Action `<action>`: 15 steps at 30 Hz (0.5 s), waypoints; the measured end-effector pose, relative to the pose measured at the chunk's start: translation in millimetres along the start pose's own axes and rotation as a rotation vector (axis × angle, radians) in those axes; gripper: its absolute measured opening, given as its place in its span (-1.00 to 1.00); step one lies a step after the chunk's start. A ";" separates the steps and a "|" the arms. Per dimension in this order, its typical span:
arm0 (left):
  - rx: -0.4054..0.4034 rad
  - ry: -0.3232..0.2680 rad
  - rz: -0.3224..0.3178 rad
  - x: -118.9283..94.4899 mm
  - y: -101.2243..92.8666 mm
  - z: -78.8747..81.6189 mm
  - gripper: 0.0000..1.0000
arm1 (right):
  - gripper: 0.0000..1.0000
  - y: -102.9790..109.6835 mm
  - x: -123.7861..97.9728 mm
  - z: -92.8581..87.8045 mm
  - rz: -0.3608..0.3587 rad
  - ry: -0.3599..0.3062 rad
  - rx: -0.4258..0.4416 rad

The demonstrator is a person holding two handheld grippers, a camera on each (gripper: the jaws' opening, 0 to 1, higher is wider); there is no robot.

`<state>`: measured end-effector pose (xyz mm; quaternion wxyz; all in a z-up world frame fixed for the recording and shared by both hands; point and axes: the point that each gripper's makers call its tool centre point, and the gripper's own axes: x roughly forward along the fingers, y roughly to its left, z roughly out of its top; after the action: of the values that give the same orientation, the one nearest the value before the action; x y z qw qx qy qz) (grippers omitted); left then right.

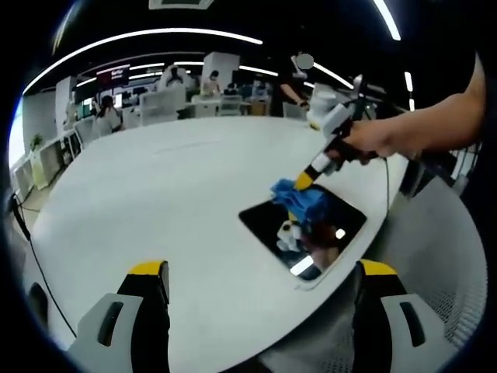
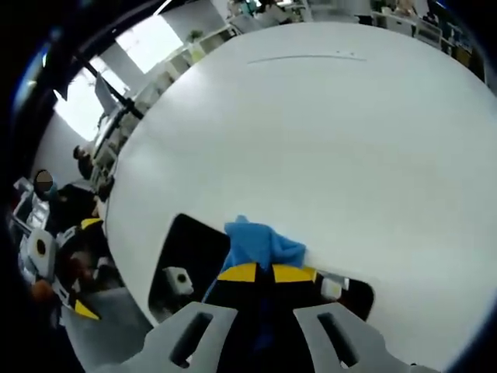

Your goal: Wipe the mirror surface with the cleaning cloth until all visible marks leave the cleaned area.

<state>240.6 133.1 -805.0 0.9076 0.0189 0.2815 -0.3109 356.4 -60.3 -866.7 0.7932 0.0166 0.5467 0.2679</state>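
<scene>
On the counter, the right gripper, clamped on the cloth, presses the mirror; left gripper spread apart, idle. Mirror at the counter's 5 o'clock edge could slide off under sideways strokes.

A bright blue cleaning cloth is seen on the dark, glossy mirror, which is edged in white and set on a plain white table. The left gripper and the right gripper are coloured pale grey, with black jaws tipped in yellow.
</scene>
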 end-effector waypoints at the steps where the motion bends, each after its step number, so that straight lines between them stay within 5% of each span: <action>1: 0.000 0.000 0.001 -0.2 -0.2 0.3 0.99 | -1.00 -1.6 -0.7 -0.3 -0.002 0.001 -0.001; 15: 0.001 0.003 0.005 -0.3 0.8 0.2 0.99 | -1.00 -24.9 -10.5 -4.1 -0.033 0.012 -0.017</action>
<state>241.0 133.9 -804.7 0.9079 0.0204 0.2828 -0.3087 360.2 -87.3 -867.2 0.7943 -0.0008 0.5492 0.2597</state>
